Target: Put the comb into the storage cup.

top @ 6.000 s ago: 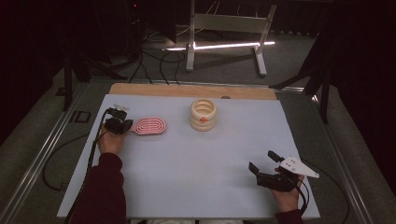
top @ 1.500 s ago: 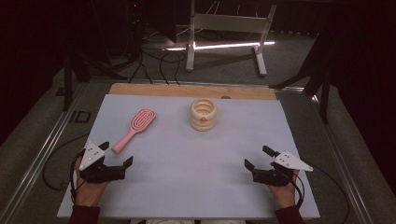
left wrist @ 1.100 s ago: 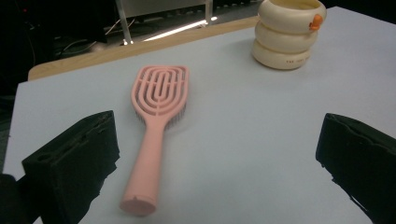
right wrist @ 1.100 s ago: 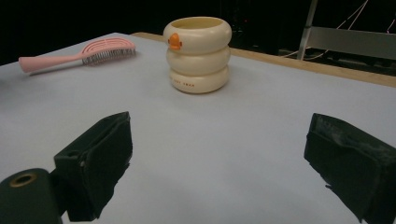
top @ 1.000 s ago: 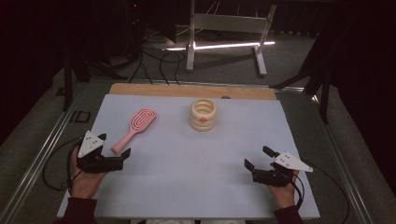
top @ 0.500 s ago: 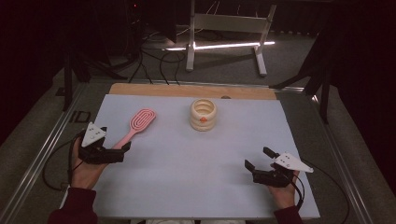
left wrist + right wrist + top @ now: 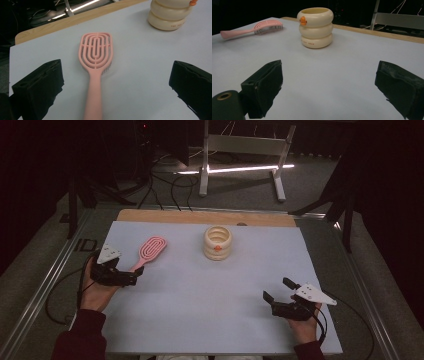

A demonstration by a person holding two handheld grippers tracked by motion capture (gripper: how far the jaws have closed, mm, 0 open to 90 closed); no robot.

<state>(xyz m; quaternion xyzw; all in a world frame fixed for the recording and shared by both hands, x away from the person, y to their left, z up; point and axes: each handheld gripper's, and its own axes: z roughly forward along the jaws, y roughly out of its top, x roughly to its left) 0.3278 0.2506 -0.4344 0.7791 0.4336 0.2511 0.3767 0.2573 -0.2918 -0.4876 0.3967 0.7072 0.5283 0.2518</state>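
We take the step in hand to be picking up the pink hairbrush (image 7: 95, 65), which lies flat on the table (image 7: 210, 295), bristles down, to the left of the cream ringed holder (image 7: 218, 242). Our left gripper (image 7: 131, 278) sits at the brush's handle end, jaws spread wide with the handle between them, gripping nothing yet. To do it well, we should centre the handle, come low to the tabletop, and close squarely across it. Our left hand (image 7: 97, 290) holds its gripper level, aimed along the brush. Our right gripper (image 7: 278, 290) rests well right of the brush, jaws wide open and empty, facing the holder.
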